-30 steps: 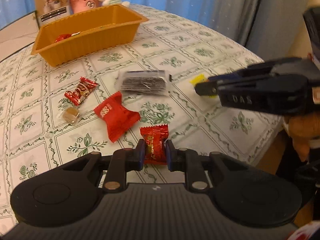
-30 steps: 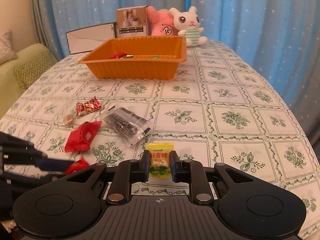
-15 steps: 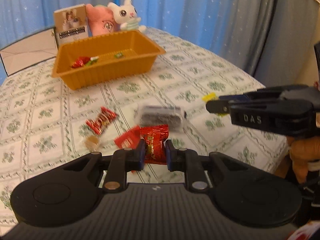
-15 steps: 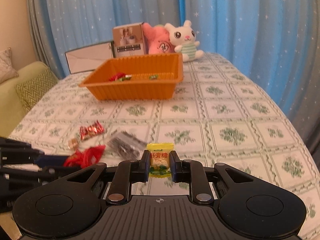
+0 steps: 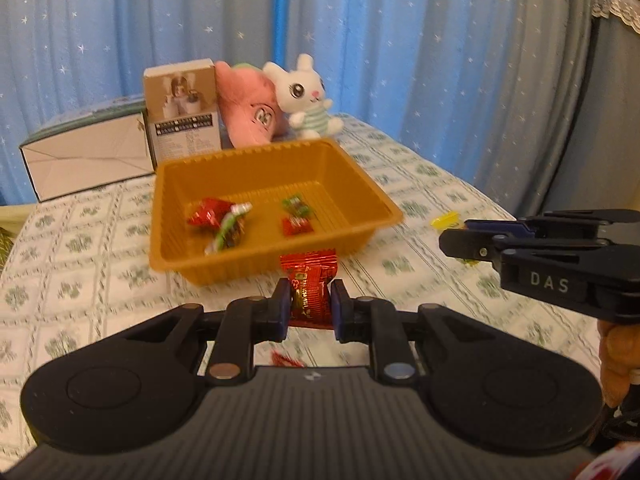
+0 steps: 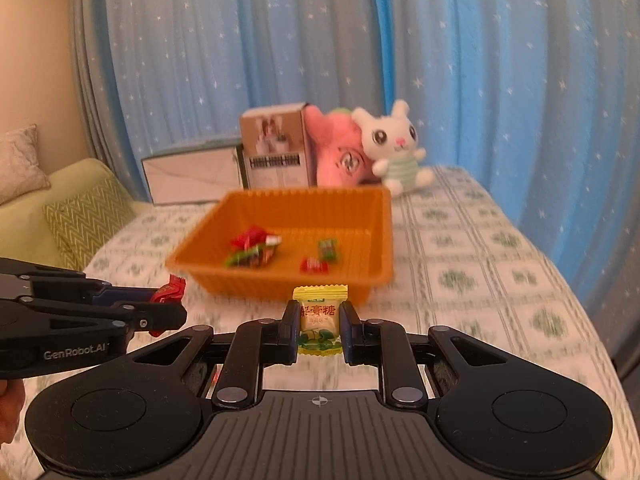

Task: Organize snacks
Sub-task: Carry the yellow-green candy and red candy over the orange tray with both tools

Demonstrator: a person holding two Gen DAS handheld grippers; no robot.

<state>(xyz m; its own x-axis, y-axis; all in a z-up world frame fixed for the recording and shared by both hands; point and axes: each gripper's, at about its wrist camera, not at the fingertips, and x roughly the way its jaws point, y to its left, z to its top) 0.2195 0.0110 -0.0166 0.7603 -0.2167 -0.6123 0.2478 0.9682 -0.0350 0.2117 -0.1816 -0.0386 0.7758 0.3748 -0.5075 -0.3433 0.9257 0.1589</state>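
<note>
Left claw is pinching a red candy & right claw is pinching a yellow candy, both held up off the tabletop just short of the near wall of the orange tray. Tray has a few wrapped sweets on its floor w/ bare room toward its right & back walls. Behind its far rim sit a box, pink plush & white bunny; tabletop to the tray's right lies open up to the curtain-side edge.
</note>
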